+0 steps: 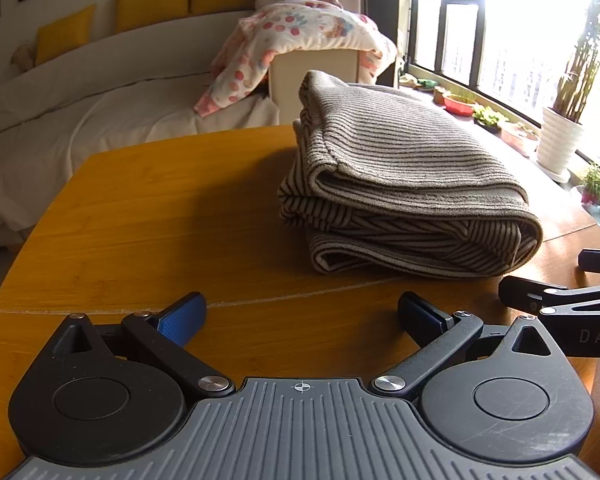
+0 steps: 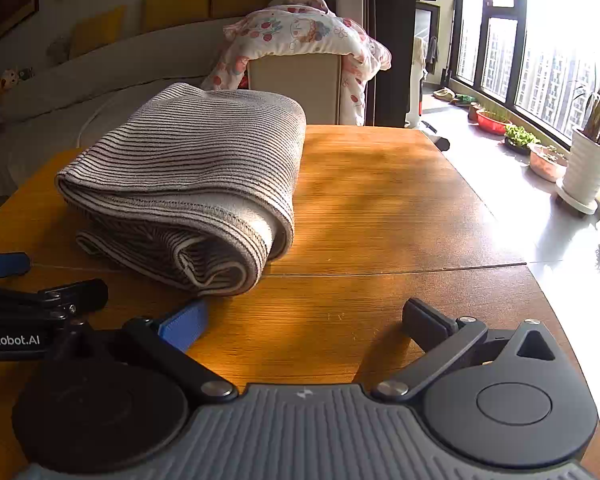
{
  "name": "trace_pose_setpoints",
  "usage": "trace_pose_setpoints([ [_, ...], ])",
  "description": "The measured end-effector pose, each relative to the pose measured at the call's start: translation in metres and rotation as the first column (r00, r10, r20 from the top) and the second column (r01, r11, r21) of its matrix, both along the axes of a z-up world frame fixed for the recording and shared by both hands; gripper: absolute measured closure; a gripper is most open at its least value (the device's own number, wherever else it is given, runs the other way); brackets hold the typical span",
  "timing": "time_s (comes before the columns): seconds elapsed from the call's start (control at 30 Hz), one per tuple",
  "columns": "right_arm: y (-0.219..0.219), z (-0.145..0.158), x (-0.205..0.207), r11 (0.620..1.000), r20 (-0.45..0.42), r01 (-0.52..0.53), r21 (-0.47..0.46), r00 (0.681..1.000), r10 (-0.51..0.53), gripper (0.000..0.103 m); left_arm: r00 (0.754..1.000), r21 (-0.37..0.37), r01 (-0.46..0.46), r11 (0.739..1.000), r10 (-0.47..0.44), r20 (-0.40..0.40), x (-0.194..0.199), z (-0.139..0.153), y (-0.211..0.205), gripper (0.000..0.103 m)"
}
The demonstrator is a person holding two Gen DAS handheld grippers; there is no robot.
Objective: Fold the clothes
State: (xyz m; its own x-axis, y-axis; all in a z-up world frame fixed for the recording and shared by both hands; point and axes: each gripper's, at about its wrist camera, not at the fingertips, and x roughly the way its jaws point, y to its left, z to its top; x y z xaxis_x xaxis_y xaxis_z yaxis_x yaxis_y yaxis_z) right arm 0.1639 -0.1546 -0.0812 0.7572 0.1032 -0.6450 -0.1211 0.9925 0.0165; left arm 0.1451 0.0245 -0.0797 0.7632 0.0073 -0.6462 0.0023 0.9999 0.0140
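Two black handheld grippers, left gripper [image 1: 302,316] and right gripper [image 2: 304,322], hovered with fingers spread wide and empty at the near edge of the orange wooden table [image 1: 148,216], the grey striped knit garment [image 1: 404,184] lying folded mid-table, so folding looked finished, next likely withdrawing.

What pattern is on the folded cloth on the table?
Thin dark stripes on grey-beige fabric; the folded striped cloth shows best in the right wrist view.
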Motion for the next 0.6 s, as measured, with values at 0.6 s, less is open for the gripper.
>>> trace_pose_setpoints([
  [0.6, 0.0005, 0.0003, -0.0006, 1.000, 0.000, 0.000, 0.000, 1.000, 0.000, 0.000, 1.000, 0.000, 0.000, 1.000, 0.000, -0.001, -0.0010, 0.0008, 0.0006, 0.000],
])
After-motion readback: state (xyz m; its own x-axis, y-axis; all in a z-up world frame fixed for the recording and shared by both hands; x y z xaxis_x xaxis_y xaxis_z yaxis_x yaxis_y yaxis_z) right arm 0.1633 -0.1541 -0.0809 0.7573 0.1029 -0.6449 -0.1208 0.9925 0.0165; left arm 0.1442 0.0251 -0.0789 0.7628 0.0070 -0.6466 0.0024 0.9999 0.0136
